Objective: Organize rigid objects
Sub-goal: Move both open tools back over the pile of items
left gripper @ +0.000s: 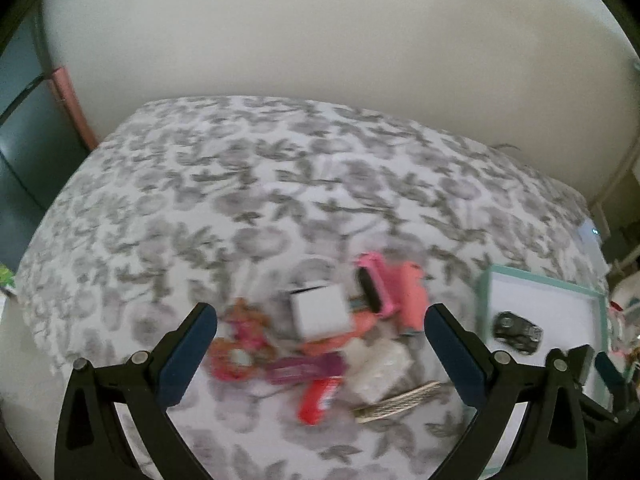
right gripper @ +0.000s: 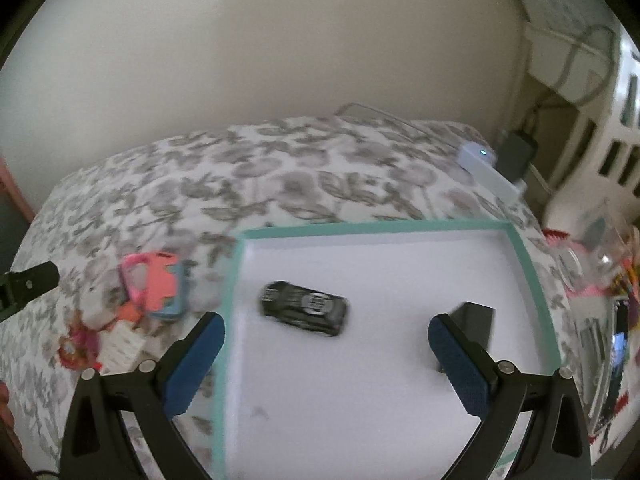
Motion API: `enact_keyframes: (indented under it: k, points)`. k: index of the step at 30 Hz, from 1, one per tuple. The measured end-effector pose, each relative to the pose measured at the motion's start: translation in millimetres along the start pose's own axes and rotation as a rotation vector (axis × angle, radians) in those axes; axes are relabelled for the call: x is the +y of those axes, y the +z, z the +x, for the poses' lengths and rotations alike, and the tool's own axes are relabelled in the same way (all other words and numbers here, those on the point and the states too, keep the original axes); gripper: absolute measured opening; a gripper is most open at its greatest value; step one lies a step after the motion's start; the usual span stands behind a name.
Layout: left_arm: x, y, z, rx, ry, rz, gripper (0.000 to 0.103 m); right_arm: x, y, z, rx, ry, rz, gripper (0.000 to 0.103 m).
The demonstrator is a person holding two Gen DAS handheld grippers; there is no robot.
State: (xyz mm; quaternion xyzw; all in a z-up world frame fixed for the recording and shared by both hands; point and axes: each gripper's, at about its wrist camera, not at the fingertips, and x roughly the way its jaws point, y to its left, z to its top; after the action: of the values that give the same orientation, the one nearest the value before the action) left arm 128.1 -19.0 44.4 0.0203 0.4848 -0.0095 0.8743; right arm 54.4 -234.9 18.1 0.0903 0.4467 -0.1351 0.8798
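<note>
Both tools spread wide, empty – left tool (left gripper: 320,344) over the toy pile (left gripper: 320,336), right tool (right gripper: 326,354) over the tray (right gripper: 532,272) with the toy car (right gripper: 304,309)

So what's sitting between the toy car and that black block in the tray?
Nothing: in the right wrist view, only bare white tray floor separates the toy car from the black block.
</note>
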Motion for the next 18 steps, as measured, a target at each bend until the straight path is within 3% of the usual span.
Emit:
enact_keyframes:
  k: [11,18]
  points:
    - [70.2,-2.1,-11.0,-0.015,0.053,-0.112,0.103,63.1,-0.8,-9.6,0.015,0.145,-0.083,0.103]
    - [104.5,-8.9,5.5,0.060,0.090,-0.158,0.103,101.3,-16.4,-0.2,0.078,0.201,-0.180,0.103]
